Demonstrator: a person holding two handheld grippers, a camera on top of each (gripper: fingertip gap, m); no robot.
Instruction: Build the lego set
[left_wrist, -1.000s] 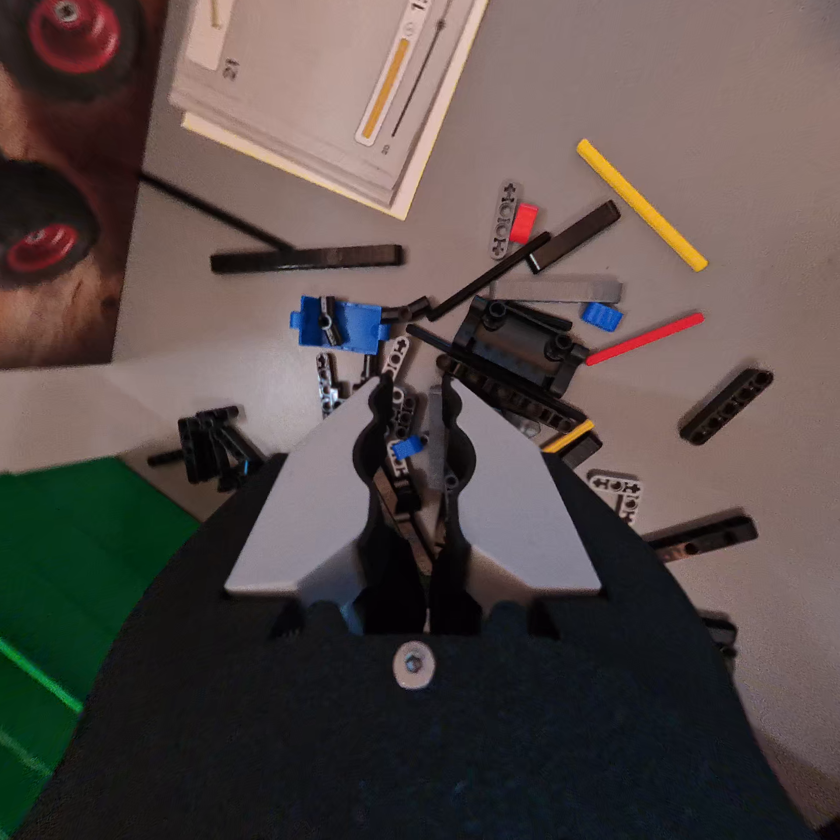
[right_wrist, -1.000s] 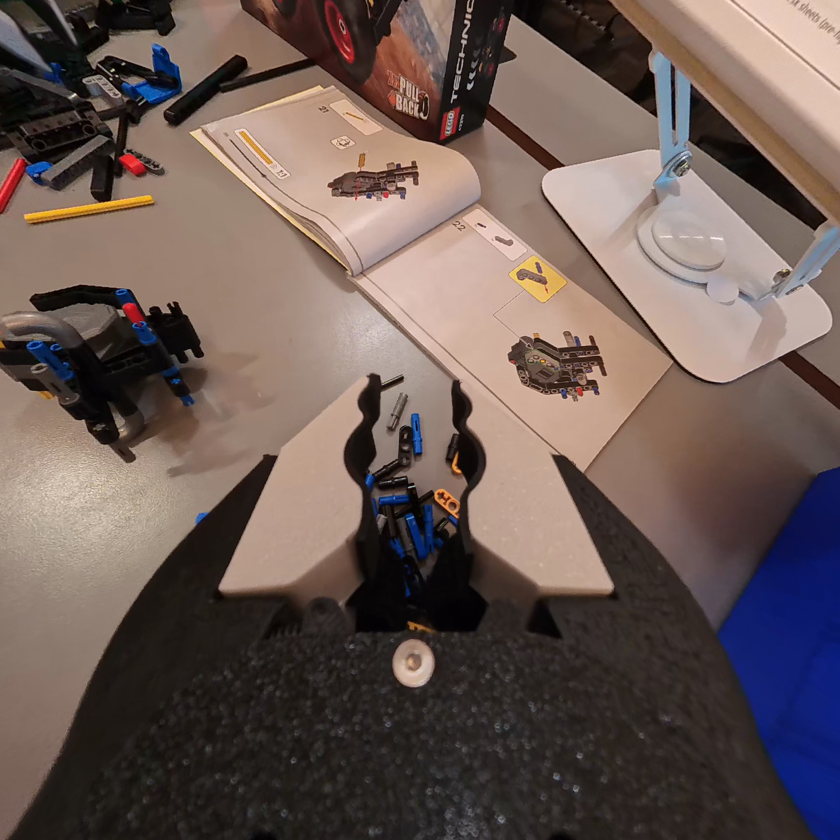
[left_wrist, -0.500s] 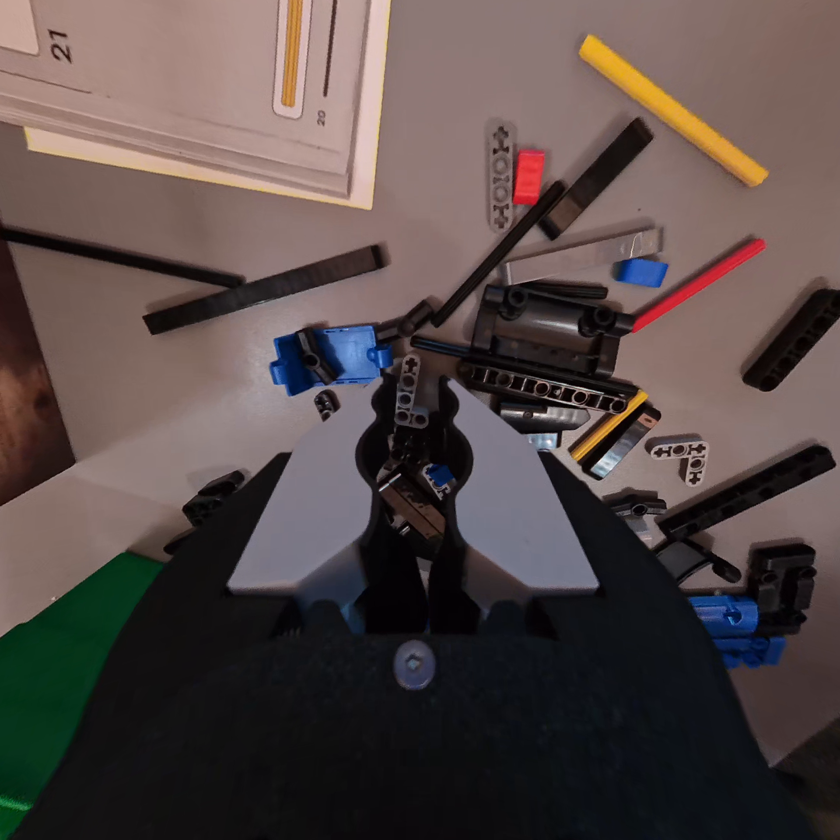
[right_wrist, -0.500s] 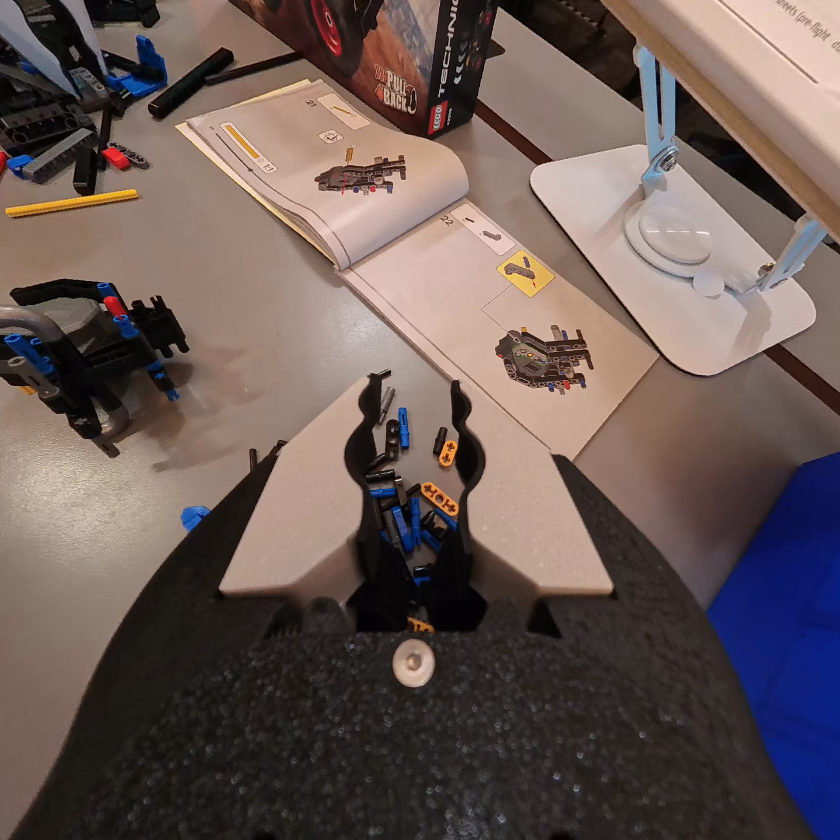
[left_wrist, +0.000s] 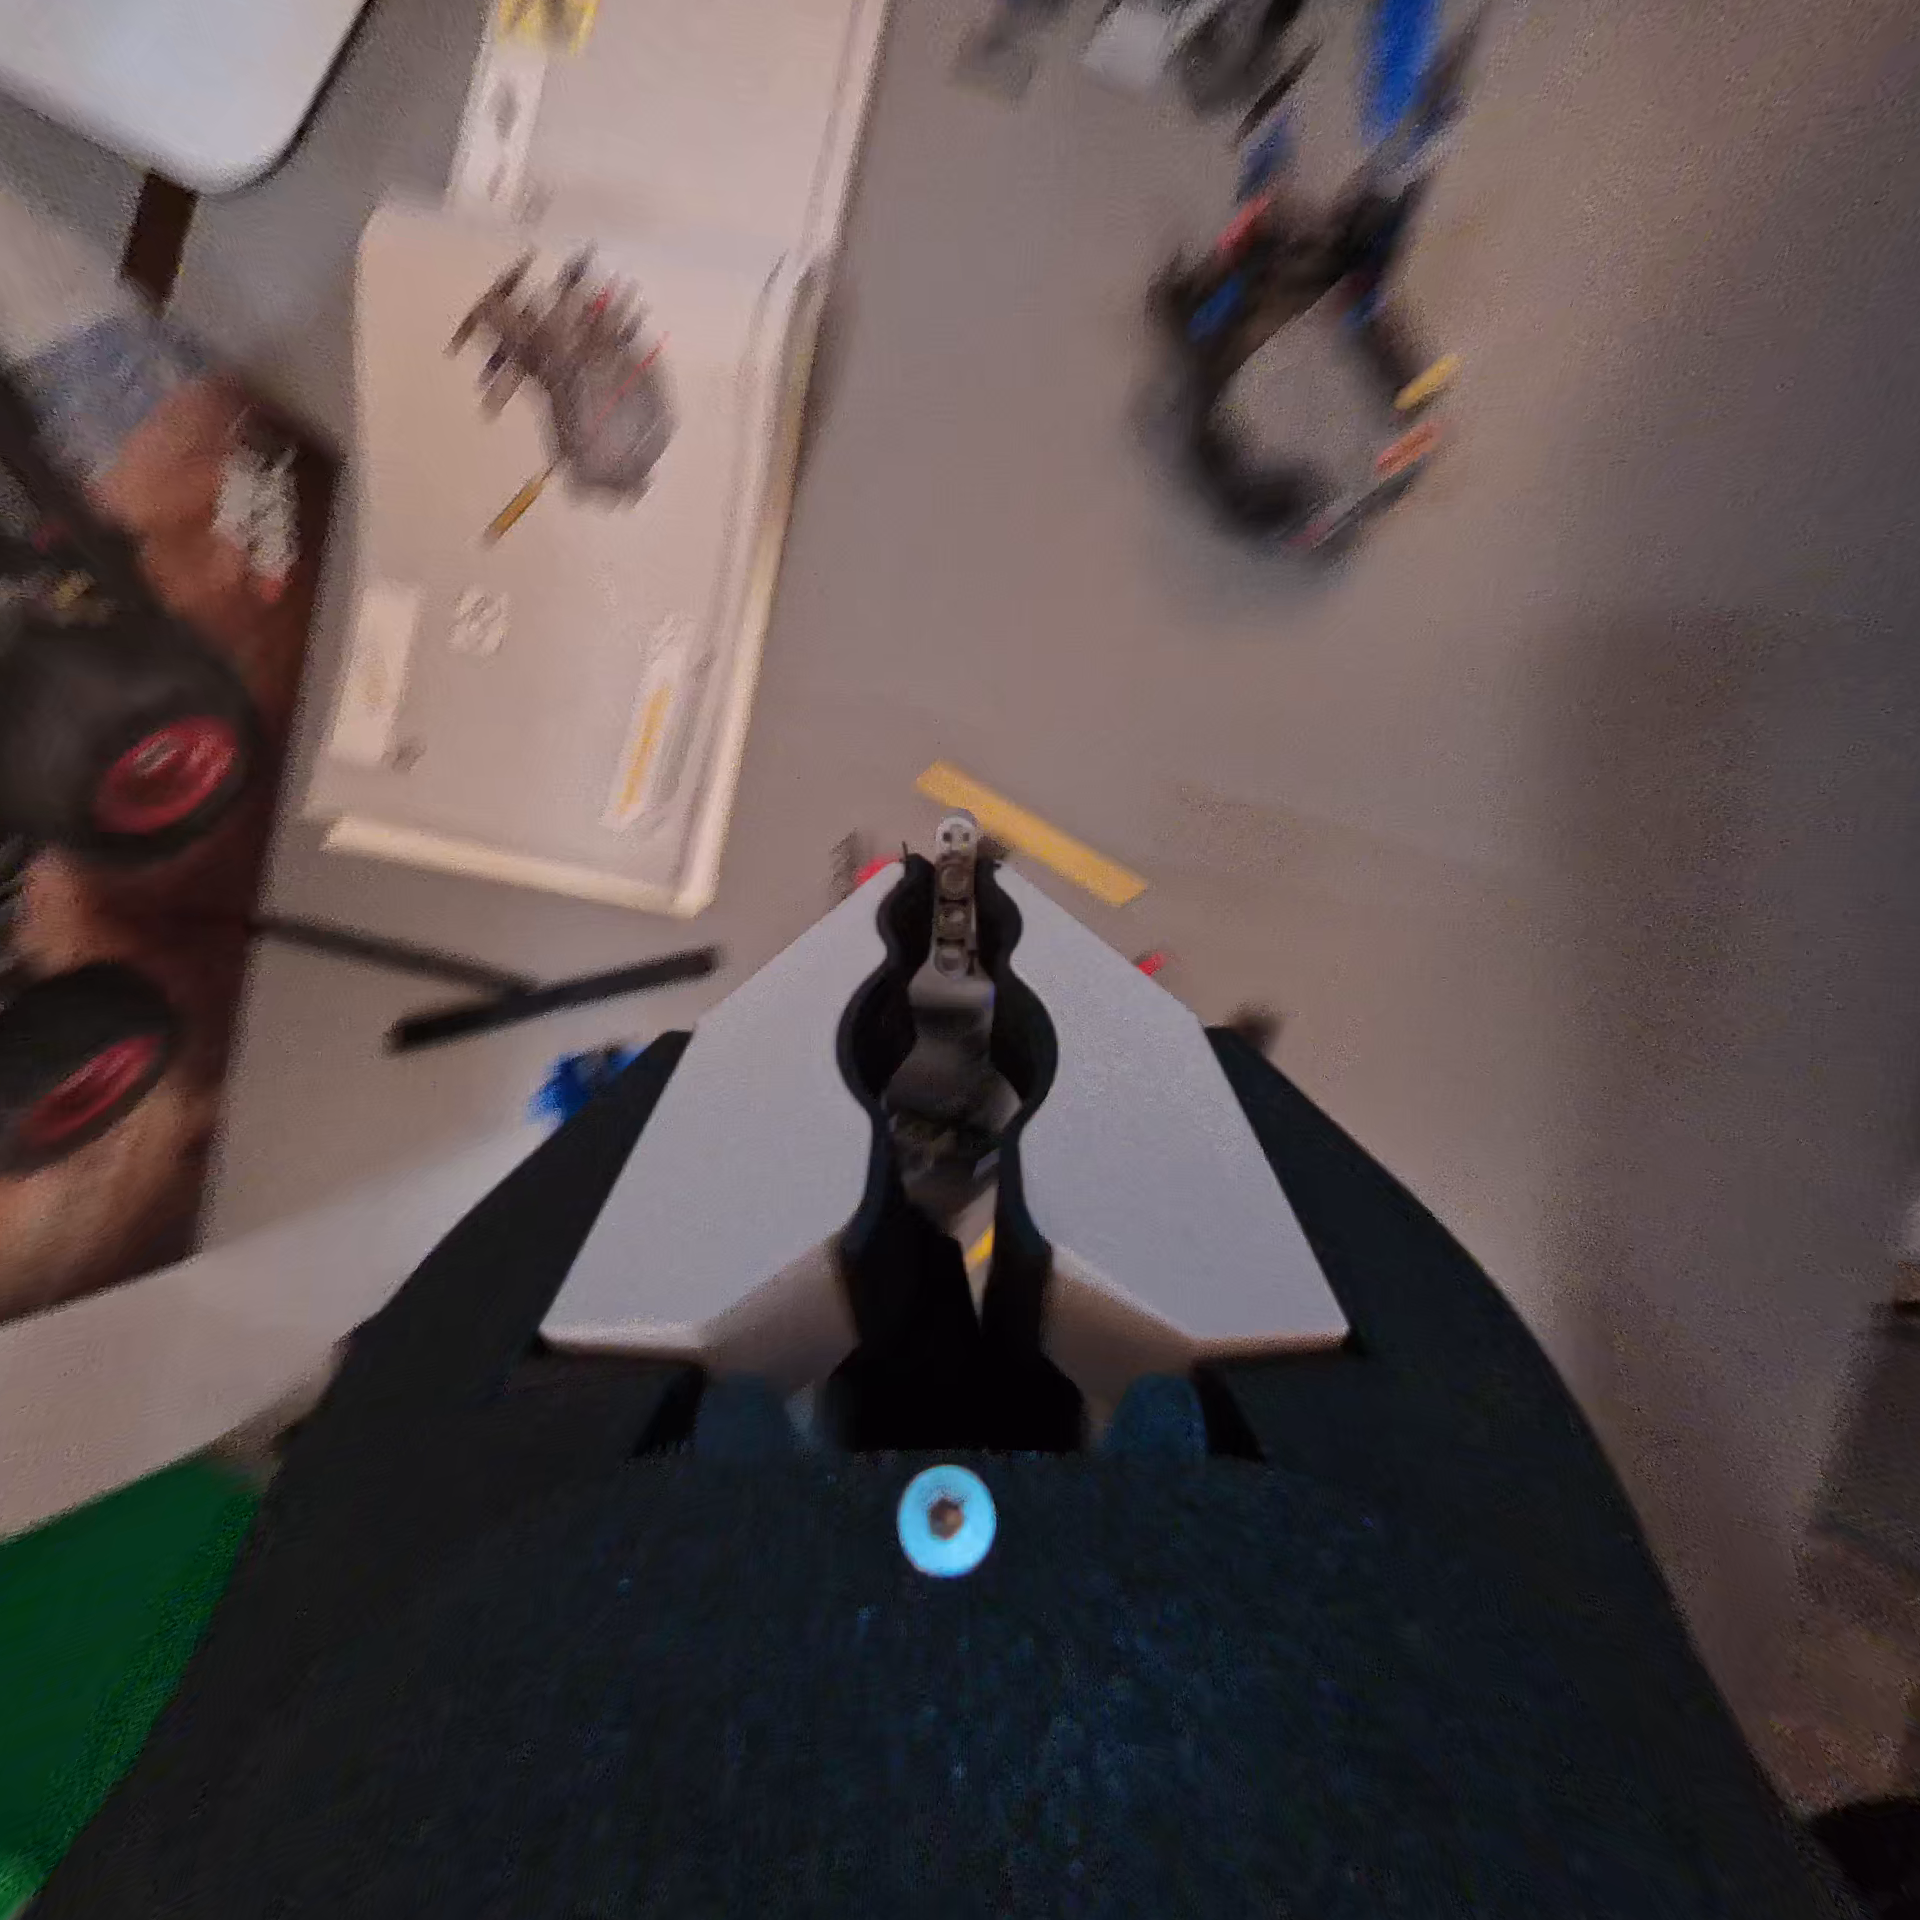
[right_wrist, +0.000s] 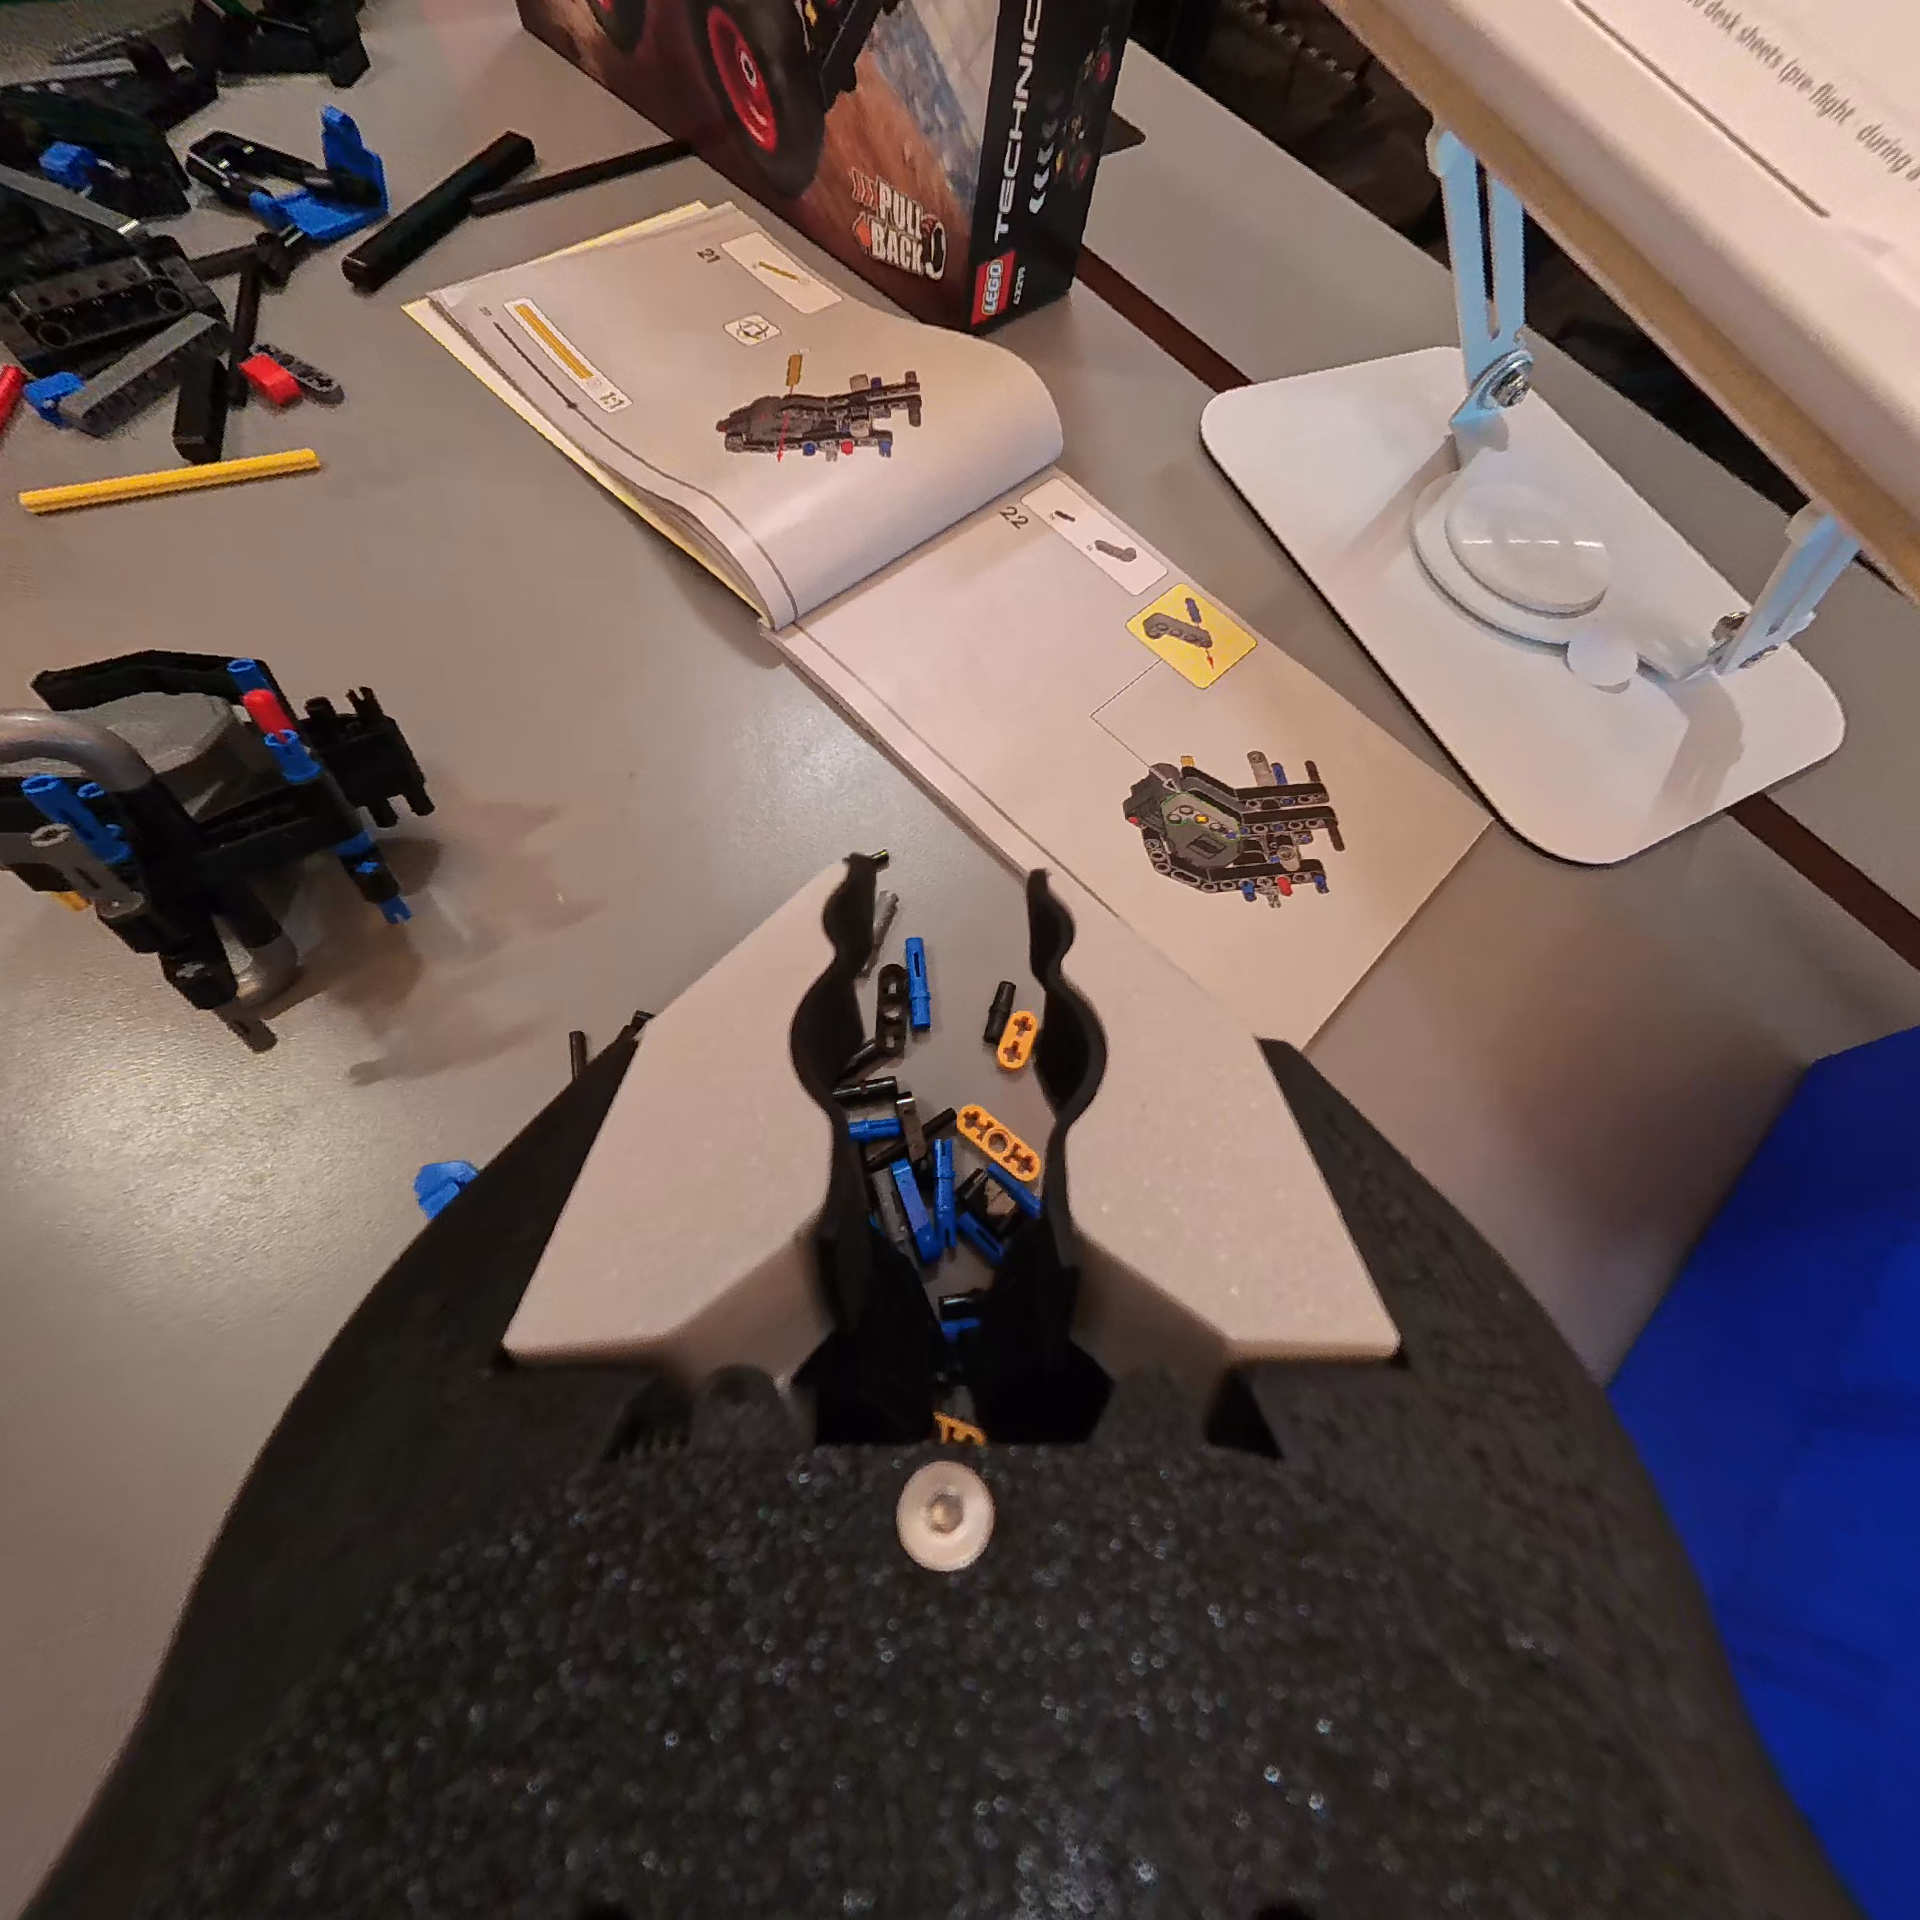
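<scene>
My left gripper (left_wrist: 954, 883) is shut on a small grey beam with holes (left_wrist: 954, 896), held upright above the table; the left wrist view is blurred. The part-built black model (left_wrist: 1299, 416) lies far ahead on the right and also shows in the right wrist view (right_wrist: 197, 821) at the left. My right gripper (right_wrist: 948, 883) is open and empty, low over a heap of small blue and black pins (right_wrist: 925, 1174) and two orange beams (right_wrist: 997, 1141). The open instruction booklet (right_wrist: 935, 582) lies ahead of it.
The set's box (right_wrist: 862, 135) stands at the back. A white stand base (right_wrist: 1507, 665) is on the right. Loose black, grey, red and blue parts (right_wrist: 156, 332) and a yellow axle (right_wrist: 166, 480) lie at the far left. A blue surface (right_wrist: 1787, 1403) borders the table's right edge. One gripper's finger ends stand about 30 centimetres off the other's.
My left gripper has closed on the grey beam, lifted it from the parts pile and swung toward the model. My right gripper has drifted slightly back over the pins, still open.
</scene>
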